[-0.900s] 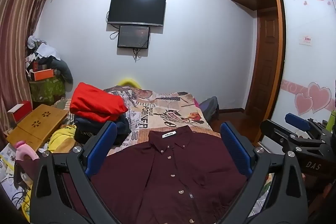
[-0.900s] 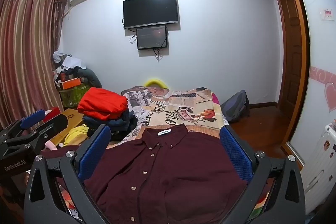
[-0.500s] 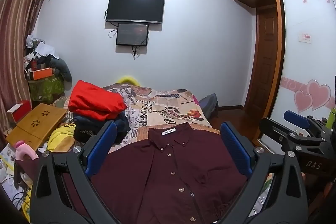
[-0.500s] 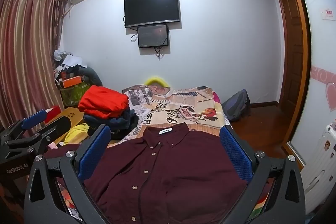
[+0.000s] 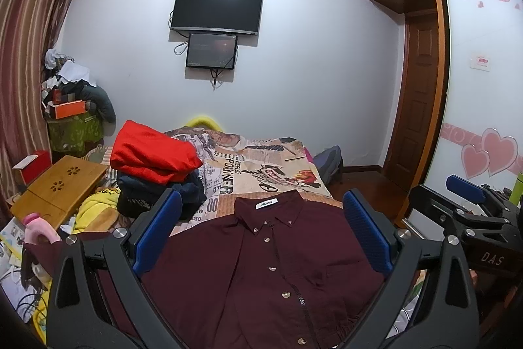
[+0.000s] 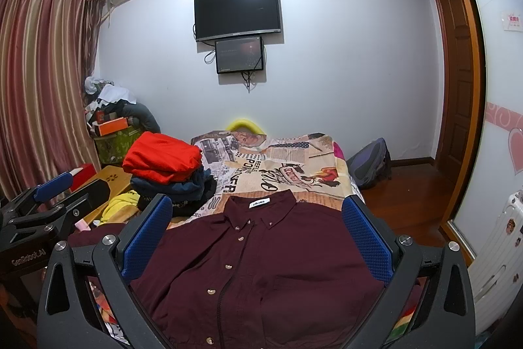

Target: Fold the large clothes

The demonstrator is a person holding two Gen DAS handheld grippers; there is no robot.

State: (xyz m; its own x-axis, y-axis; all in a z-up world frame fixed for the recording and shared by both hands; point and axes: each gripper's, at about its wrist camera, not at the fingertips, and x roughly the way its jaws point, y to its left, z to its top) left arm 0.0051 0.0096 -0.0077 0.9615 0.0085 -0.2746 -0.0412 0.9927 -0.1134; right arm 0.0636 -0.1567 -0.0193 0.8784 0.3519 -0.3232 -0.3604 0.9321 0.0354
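Left wrist view first: a dark maroon button-up cotton shirt lies spread face-up on a bed covered with a newspaper-and-cartoon print bedspread, its collar and white neck label toward the far wall and its front buttoned. The left gripper, black with blue ribbed pads, hovers over the shirt's chest with its fingers spread wide and nothing between them. At the right edge of this view the right gripper shows from the side. Right wrist view — the same shirt fills the lower frame, and the right gripper likewise stands fully spread above it, pinching nothing; the left gripper shows at the left edge. Behind the shirt, on the left side of the bed, sits a stack of folded clothes topped by a bright red folded garment over dark navy ones. A black wall-mounted television hangs on the far wall. Judging by the layout, this shirt is laid flat but not yet folded — no sleeve or side is turned in — so the whole fold remains, while the stack suggests other pieces are already done.
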